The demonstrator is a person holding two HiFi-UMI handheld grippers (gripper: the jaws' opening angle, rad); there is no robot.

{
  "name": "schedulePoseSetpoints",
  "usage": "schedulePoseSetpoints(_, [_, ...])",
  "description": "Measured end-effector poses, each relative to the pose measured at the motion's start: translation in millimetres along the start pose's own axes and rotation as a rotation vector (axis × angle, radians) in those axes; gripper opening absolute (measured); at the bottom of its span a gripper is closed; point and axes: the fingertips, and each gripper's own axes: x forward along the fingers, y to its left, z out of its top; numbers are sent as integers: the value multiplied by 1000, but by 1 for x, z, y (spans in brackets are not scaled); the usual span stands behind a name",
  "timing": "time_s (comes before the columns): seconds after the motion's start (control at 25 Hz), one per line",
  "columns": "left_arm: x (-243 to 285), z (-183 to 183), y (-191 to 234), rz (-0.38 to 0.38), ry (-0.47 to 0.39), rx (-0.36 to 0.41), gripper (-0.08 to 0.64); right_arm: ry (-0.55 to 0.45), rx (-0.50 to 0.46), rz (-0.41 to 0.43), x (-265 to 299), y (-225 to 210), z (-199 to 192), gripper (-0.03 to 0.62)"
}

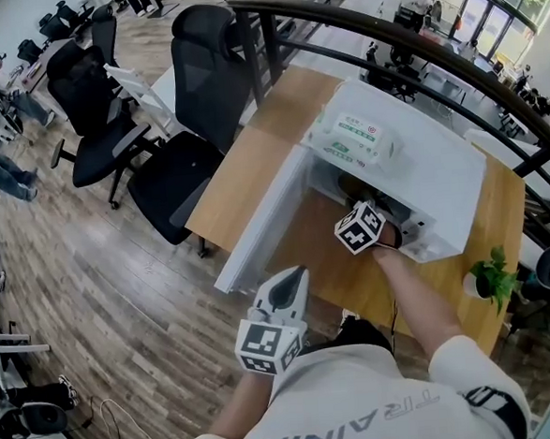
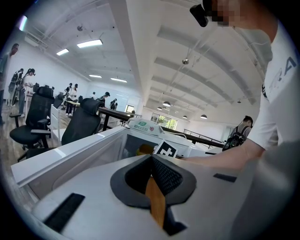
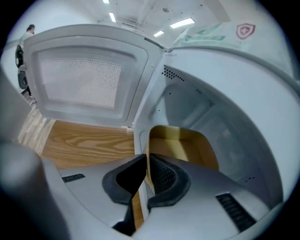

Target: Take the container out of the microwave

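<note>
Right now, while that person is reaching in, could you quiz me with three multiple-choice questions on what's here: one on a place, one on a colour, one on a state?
1. Where does the yellow container sit, relative to the microwave?
A on top of it; B inside it; C beside it
2. What colour is the microwave?
A white; B black; C red
3. Its door is:
A shut; B missing; C swung open

Answers:
1 B, the right gripper view shows it within the inner walls.
2 A, its casing is white in the head view.
3 C, the door stands wide to one side.
</note>
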Motion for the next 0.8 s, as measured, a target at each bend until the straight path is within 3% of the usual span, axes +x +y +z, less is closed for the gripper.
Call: schedulePoseSetpoints(0.8, [-10,9,-12,-112,-22,44,32,-94,82,121,-109,66,4,34])
